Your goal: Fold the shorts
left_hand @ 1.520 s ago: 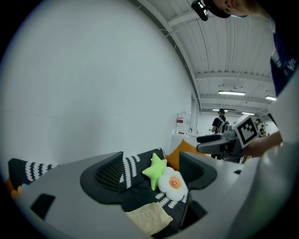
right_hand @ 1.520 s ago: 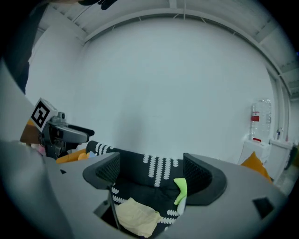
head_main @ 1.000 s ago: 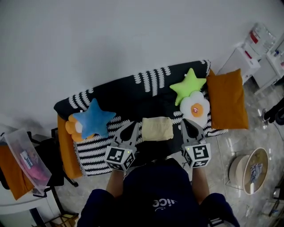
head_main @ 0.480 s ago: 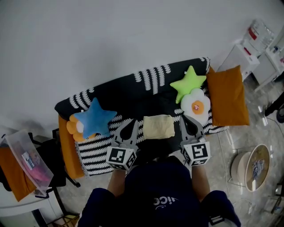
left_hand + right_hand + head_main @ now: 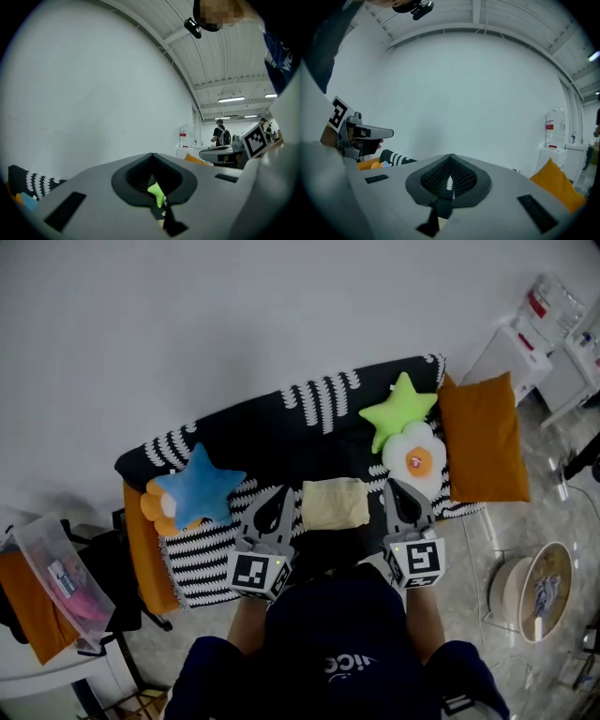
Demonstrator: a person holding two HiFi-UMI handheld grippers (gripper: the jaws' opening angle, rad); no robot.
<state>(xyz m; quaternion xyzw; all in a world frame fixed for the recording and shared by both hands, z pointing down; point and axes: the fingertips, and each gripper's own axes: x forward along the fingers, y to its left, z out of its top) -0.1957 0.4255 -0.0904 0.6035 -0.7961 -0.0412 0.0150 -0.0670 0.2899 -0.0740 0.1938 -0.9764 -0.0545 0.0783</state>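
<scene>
The folded shorts (image 5: 335, 504) lie on the striped throw (image 5: 281, 432), between the left gripper (image 5: 278, 498) and the right gripper (image 5: 394, 491). Both grippers' jaws are closed together and hold nothing. A blue star (image 5: 199, 488) sits to the left. A green star (image 5: 398, 412), an egg pillow (image 5: 414, 460) and an orange cushion (image 5: 480, 439) crowd the right.

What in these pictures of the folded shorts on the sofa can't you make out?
- Folded pale yellow shorts: too small in the head view to count folds; the gripper views show mostly their own shut grey jaws.
- Orange flower-shaped pillow: mostly covered by the blue star pillow, head view.
- Striped sofa: front edge hidden by the person's own body, head view.
- Round white floor container: contents too small, head view.
</scene>
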